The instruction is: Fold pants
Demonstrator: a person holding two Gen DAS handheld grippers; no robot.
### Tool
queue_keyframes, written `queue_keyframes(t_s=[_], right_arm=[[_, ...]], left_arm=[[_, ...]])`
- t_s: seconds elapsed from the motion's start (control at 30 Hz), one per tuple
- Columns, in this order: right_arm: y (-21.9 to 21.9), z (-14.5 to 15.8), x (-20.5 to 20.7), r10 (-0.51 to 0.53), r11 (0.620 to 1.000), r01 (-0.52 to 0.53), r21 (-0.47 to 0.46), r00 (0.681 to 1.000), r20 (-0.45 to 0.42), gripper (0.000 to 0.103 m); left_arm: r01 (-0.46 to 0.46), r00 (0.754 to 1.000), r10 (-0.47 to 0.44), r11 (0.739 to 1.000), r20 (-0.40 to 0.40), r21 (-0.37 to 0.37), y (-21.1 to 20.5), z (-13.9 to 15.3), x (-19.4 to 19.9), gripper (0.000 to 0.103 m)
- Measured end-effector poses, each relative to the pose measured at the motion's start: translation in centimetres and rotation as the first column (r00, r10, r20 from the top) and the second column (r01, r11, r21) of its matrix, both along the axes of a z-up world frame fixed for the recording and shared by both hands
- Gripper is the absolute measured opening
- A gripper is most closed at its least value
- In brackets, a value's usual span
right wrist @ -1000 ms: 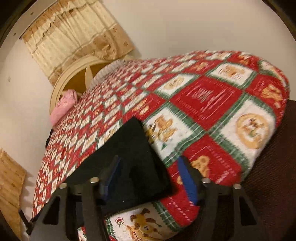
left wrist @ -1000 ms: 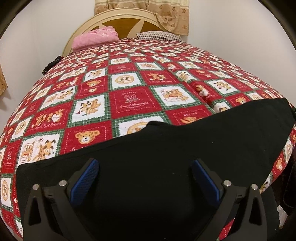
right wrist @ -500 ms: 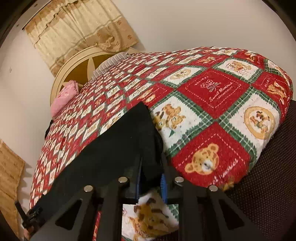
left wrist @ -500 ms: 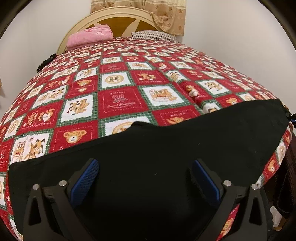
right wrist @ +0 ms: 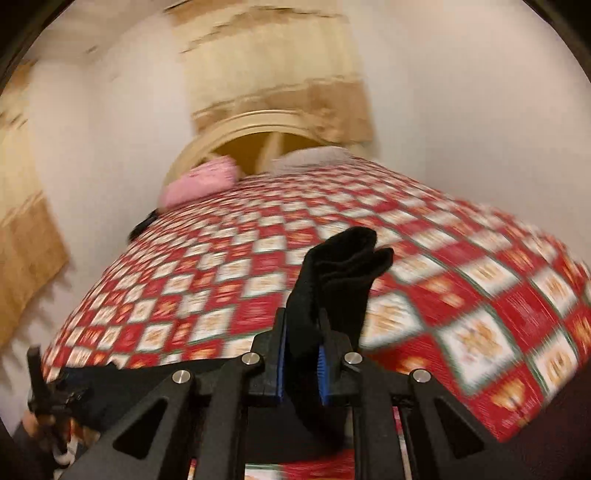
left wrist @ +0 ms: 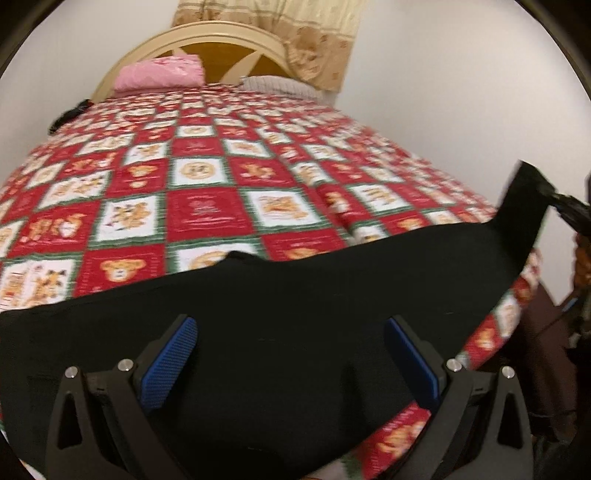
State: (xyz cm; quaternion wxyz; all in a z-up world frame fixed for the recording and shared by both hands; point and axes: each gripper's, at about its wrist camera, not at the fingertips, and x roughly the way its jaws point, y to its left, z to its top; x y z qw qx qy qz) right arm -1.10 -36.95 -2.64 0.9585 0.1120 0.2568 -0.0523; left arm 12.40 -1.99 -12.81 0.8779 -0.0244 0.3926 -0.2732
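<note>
left gripper (left wrist: 290, 356): fingers spread wide, blue pads (left wrist: 170, 354) well apart, nothing between them; black fabric lies under and ahead of the gap, can't tell if the tips touch it
right gripper (right wrist: 301, 363): fingers nearly closed, clamped on a bunched end of the fabric; blue pads (right wrist: 322, 373) press it from both sides
black cloth pants (left wrist: 295, 314): spread across the near edge of the bed in the left wrist view, running left to right; right-hand end lifted off the quilt, rising to a corner at the frame's right edge where the right gripper has it
pants end in right wrist view (right wrist: 340, 273): sticks up out of the fingers in crumpled folds, clear of the quilt; rest trails down and left under the gripper body
red, white and green patchwork quilt with teddy-bear squares (left wrist: 207, 206): covers the bed, pants lie directly on it
pink folded cloth (left wrist: 160, 72): at the head of the bed, against the cream arched wooden headboard (left wrist: 221, 33), well apart from the pants
beige patterned curtain (left wrist: 314, 44): behind the headboard
image quality: right wrist view heavily motion-blurred, quilt detail unreadable
</note>
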Motion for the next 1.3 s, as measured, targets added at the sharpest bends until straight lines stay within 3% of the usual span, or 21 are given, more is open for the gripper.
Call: queue_keyframes(t_s=[0.2, 0.43, 0.53, 0.57, 0.6, 0.63, 0.67, 0.77, 0.93, 1.07, 1.2, 1.3], right_arm=[[9.0, -2.1, 4.3, 0.222, 0.974, -0.225, -0.039, 0.973, -0.068, 0.013], [16.2, -11.8, 8.3, 0.391, 0.915, -0.402, 0.021, 0.876, -0.283, 0.014], [16.5, -13.9, 8.4, 0.414, 0.907, -0.418, 0.06, 0.852, -0.319, 0.017], [16.3, -14.0, 8.2, 0.427, 0.901, -0.426, 0.078, 0.846, -0.32, 0.02], [16.0, -13.9, 8.0, 0.453, 0.89, -0.442, 0.108, 0.836, -0.311, 0.031], [15.5, -13.6, 7.6, 0.473, 0.881, -0.454, 0.134, 0.831, -0.294, 0.048], [15.0, -13.3, 7.1, 0.488, 0.873, -0.465, 0.15, 0.828, -0.275, 0.054], [13.3, -12.0, 5.5, 0.507, 0.861, -0.48, 0.167, 0.835, -0.215, 0.055], [9.2, -11.3, 3.5, 0.457, 0.874, -0.427, 0.231, 0.884, -0.096, 0.055], [7.0, -11.6, 2.5, 0.403, 0.885, -0.382, 0.265, 0.915, -0.026, 0.055], [5.6, -11.3, 2.1, 0.375, 0.881, -0.368, 0.297, 0.926, 0.035, 0.055], [4.5, -11.3, 1.9, 0.346, 0.878, -0.349, 0.328, 0.936, 0.071, 0.056]], left_arm=[[0.012, 1.0, -0.012, 1.0, 0.009, -0.028, 0.1, 0.4, -0.2, 0.103], [0.05, 0.998, -0.052, 0.996, -0.025, -0.077, -0.5, 0.0, -0.3, 0.103], [0.071, 0.996, -0.075, 0.993, -0.043, -0.098, -1.6, -0.2, 0.0, 0.103], [0.076, 0.995, -0.082, 0.991, -0.048, -0.107, -2.0, -0.2, 0.1, 0.103], [0.084, 0.994, -0.091, 0.99, -0.056, -0.117, -2.4, -0.3, 0.3, 0.103], [0.092, 0.993, -0.101, 0.988, -0.065, -0.127, -3.0, -0.4, 0.5, 0.103], [0.101, 0.991, -0.112, 0.985, -0.072, -0.139, -3.6, -0.5, 0.7, 0.103], [0.132, 0.985, -0.149, 0.976, -0.086, -0.175, -5.7, -0.7, 1.3, 0.103], [0.188, 0.97, -0.215, 0.96, -0.115, -0.209, -9.5, -0.9, 2.2, 0.103], [0.225, 0.962, -0.247, 0.958, -0.117, -0.177, -12.7, -0.9, 2.7, 0.098], [0.213, 0.962, -0.232, 0.968, -0.144, -0.133, -14.9, -1.9, 3.9, 0.088], [0.198, 0.964, -0.219, 0.97, -0.148, -0.144, -15.5, -2.1, 4.2, 0.088]])
